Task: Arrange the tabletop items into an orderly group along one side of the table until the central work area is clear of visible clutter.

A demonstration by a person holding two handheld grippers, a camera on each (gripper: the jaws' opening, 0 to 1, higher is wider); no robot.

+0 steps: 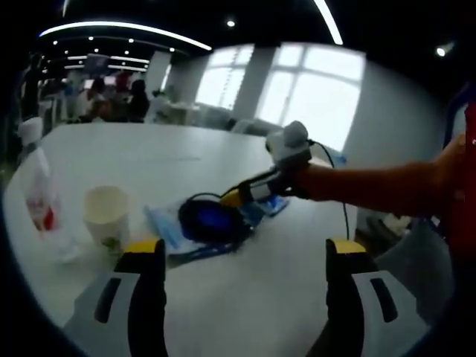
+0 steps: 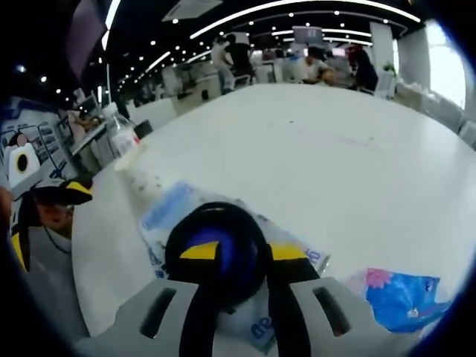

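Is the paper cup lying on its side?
No, the paper cup stands upright on the white table, its open mouth facing up, beside the plastic bottle.

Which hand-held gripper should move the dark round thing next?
Probably the right hand-held gripper. Its yellow tips are already at the dark round thing, which lies on blue packets mid-table. The left hand-held gripper is open and farther back, nearer the paper cup.

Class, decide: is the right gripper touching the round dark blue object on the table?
Touching. In the right gripper view, the right gripper has its yellow tips pressed onto the round dark blue object.
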